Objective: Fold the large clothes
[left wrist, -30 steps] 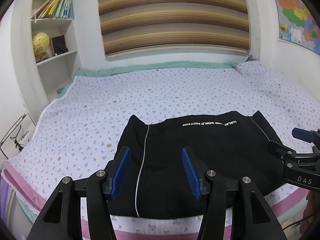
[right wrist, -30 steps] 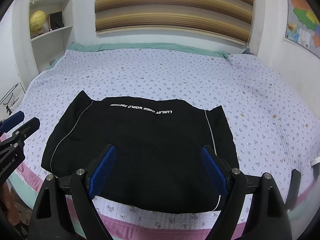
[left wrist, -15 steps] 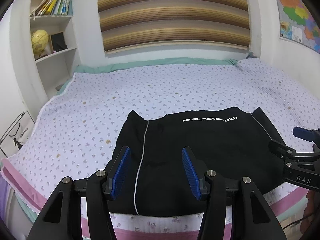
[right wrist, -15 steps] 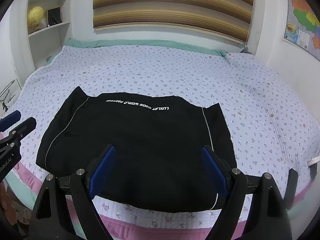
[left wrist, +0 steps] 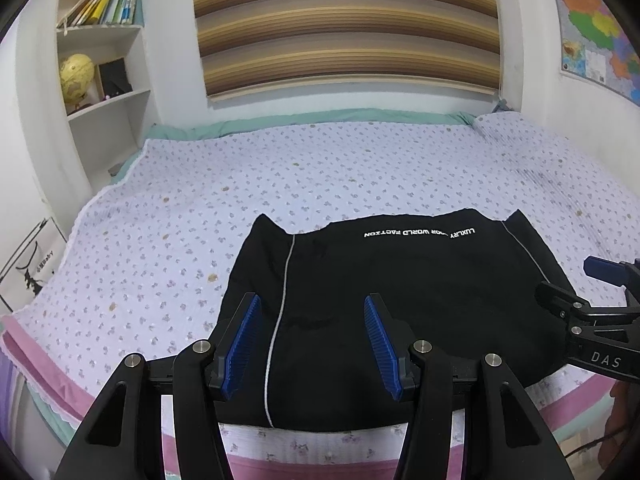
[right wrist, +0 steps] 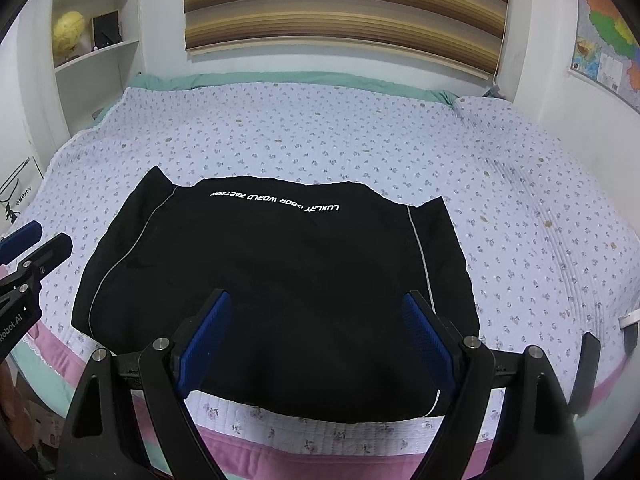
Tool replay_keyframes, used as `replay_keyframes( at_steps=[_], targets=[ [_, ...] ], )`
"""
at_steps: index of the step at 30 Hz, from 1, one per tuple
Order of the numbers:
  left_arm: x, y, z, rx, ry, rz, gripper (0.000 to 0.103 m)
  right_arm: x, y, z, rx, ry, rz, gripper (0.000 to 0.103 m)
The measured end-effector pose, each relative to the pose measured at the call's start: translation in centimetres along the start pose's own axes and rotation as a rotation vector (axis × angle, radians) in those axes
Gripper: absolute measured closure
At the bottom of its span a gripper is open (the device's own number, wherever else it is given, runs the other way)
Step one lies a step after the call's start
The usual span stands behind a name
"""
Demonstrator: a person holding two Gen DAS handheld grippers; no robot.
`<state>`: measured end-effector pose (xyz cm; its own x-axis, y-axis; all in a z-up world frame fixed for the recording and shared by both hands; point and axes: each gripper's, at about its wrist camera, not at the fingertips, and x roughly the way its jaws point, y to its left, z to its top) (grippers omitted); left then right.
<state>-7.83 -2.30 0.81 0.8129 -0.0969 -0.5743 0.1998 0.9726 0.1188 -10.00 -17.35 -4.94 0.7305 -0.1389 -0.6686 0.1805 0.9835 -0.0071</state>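
Note:
A black garment [left wrist: 400,304] with white piping and white lettering lies flat near the front edge of the bed; it also shows in the right wrist view [right wrist: 280,280]. My left gripper [left wrist: 312,344] is open and empty, hovering above the garment's left front part. My right gripper [right wrist: 316,340] is open wide and empty, above the garment's near hem. Each gripper shows at the edge of the other's view, the right one [left wrist: 588,312] and the left one [right wrist: 28,248].
The bed [left wrist: 320,168] has a lilac flowered quilt with a pink and green front edge. A white bookshelf [left wrist: 100,60] with books and a globe stands at the far left. A striped blind and a wall map hang behind.
Both grippers have pulled back and risen a little, so the garment sits slightly farther away in both views. The garment has not moved.

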Motion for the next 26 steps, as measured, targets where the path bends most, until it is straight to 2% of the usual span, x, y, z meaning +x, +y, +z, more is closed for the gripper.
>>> replay_keyframes(
  at_steps=[19, 25, 26],
  targets=[
    [0.0, 0.2, -0.1, -0.019, 0.008, 0.015, 0.048, 0.4, -0.3, 0.1, 0.010, 0.035, 0.031, 0.015],
    [-0.5, 0.7, -0.1, -0.037, -0.035, 0.071, 0.048, 0.5, -0.1, -0.1, 0.009, 0.051, 0.044, 0.015],
    [-0.3, 1.1, 0.0, -0.048, -0.023, 0.050, 0.048, 0.5, 0.0, -0.2, 0.006, 0.051, 0.043, 0.015]
  ],
)
